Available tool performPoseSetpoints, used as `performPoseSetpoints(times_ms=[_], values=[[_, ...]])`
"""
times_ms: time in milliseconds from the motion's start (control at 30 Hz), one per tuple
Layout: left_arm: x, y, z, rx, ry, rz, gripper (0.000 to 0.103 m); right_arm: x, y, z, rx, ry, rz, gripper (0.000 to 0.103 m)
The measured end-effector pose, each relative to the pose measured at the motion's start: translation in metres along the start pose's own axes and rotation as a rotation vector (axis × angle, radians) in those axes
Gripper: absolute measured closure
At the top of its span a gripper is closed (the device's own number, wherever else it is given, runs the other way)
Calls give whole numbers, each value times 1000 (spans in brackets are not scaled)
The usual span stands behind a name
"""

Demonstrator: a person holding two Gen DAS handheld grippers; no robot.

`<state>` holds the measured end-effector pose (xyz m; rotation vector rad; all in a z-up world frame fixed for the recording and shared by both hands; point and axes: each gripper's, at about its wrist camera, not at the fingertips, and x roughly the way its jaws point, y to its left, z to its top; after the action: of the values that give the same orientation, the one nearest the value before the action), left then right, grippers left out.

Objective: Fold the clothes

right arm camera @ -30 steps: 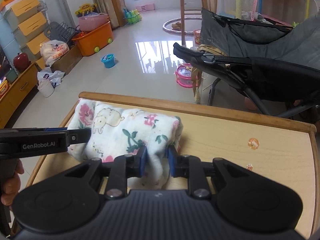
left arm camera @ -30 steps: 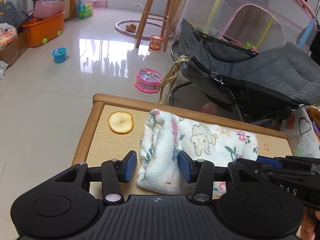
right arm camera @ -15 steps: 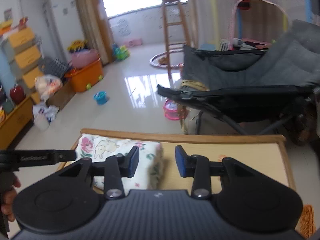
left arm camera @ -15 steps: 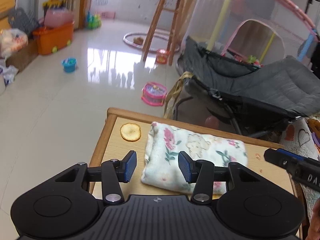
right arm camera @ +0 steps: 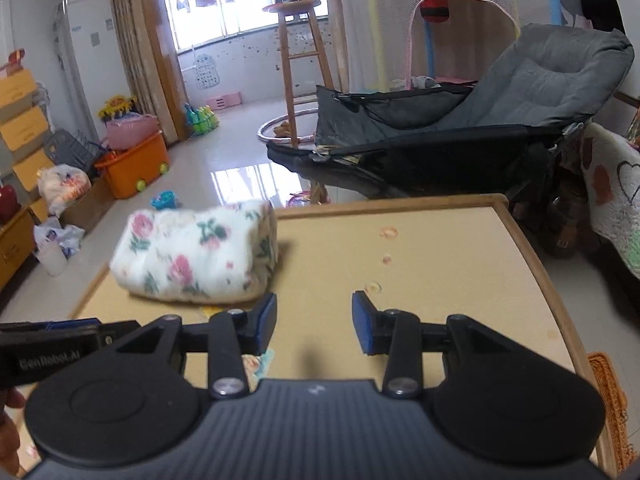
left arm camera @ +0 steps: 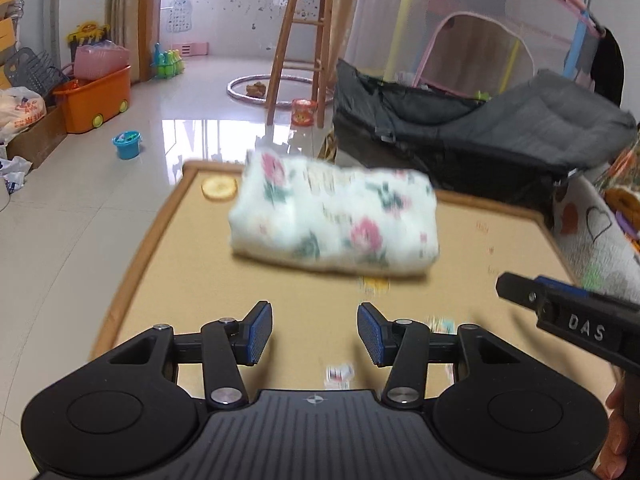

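Observation:
A folded white floral cloth point(left arm camera: 334, 222) lies as a thick bundle on the far half of the wooden table point(left arm camera: 168, 264); it also shows in the right wrist view point(right arm camera: 196, 256) at the table's far left. My left gripper point(left arm camera: 315, 332) is open and empty, held back above the table's near part, apart from the cloth. My right gripper point(right arm camera: 314, 322) is open and empty, to the right of the cloth and nearer than it. The right gripper's black body point(left arm camera: 576, 320) shows at the right of the left wrist view.
A round yellow sticker point(left arm camera: 218, 189) marks the table's far left corner. A grey folding recliner point(right arm camera: 460, 120) stands just beyond the table. A quilt point(right arm camera: 616, 208) hangs at the right. An orange bin point(left arm camera: 96, 98), a blue bucket point(left arm camera: 127, 145) and a wooden stool point(left arm camera: 300, 40) stand on the floor.
My right gripper let go of the cloth's right end and opened. Both grippers pulled back and up from the cloth, which stays folded on the table.

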<state>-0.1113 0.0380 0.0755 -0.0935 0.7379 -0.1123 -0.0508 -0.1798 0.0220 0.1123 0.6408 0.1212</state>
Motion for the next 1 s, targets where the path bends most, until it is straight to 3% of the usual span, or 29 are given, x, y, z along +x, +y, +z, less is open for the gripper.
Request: performPoseSetpoints(times_ms=[200, 267, 433, 700, 800, 900, 967, 1000], values=[[8, 6, -17, -10, -28, 87, 51, 5, -3, -11, 25, 12, -15, 62], [10, 6, -15, -11, -34, 85, 45, 7, -1, -15, 12, 23, -20, 62], [12, 4, -15, 11, -63, 93, 42, 7, 2, -27, -3, 31, -12, 62], [18, -2, -15, 56, -90, 109, 37, 8, 7, -29, -28, 34, -5, 52], [19, -4, -15, 65, -84, 101, 30, 8, 9, -30, -33, 37, -8, 42], [20, -6, -15, 77, -77, 100, 25, 9, 11, -32, -31, 43, -31, 23], [20, -8, -16, 85, -75, 106, 24, 10, 12, -35, -32, 52, -56, 3], [20, -9, -17, 88, -74, 109, 23, 10, 14, -36, -38, 56, -66, 0]])
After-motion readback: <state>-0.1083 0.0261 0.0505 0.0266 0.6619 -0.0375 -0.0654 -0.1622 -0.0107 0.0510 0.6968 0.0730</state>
